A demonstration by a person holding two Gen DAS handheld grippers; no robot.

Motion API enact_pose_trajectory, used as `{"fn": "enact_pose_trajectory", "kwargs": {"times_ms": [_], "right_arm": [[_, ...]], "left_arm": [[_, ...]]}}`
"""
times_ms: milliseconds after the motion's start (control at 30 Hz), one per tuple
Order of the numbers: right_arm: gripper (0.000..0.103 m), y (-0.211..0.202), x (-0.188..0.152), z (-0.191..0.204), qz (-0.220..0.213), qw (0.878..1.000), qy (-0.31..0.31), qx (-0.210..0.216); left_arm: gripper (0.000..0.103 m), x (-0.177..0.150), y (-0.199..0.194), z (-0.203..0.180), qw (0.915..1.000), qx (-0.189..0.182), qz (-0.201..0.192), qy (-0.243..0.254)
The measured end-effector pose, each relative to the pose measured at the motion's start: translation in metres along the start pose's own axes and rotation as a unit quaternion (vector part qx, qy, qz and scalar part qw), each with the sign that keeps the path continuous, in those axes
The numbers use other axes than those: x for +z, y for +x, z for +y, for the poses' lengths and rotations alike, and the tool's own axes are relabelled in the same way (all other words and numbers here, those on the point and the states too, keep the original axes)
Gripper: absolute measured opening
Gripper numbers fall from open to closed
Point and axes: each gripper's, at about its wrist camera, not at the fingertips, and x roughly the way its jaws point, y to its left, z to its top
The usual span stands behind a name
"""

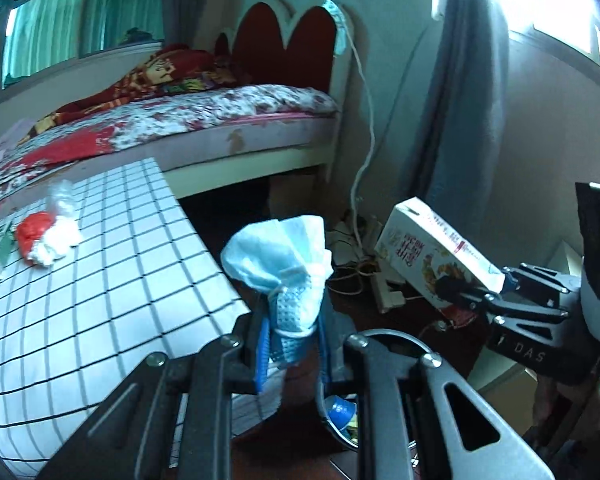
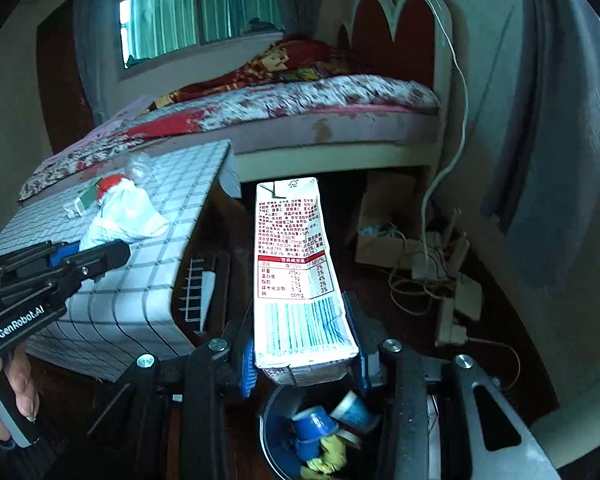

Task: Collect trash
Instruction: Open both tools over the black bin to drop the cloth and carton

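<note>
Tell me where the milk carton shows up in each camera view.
Left wrist: milk carton at middle right, tilted, held in the right claw.
Right wrist: carton at centre, upright between the claw's fingers, above the bin.
Shared landmark: the red heart-shaped headboard.

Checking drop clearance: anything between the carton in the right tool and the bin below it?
Nothing. In the right wrist view the carton hangs directly over the open bin, only air between; blue cups already lie inside.

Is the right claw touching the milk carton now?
Touching. The right wrist view shows the right claw with its blue pads pressed on both sides of the milk carton, which it holds above the trash bin.
</note>
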Motion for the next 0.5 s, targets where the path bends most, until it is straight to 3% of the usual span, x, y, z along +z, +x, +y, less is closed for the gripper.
{"fn": "enact_pose_trajectory", "kwargs": {"times_ms": [233, 500], "right_arm": [[0.038, 0.015, -0.035, -0.034, 0.053, 0.998, 0.017, -0.011], [0.038, 0.034, -0.067, -0.055, 0.118, 0.993, 0.008, -0.009]], "left_arm": [[0.020, -0.011, 0.027, -0.040, 0.9977, -0.051, 0.037, 0.025], [0.020, -0.043, 0.067, -0.068, 0.9903, -0.080, 0.103, 0.048]]}}
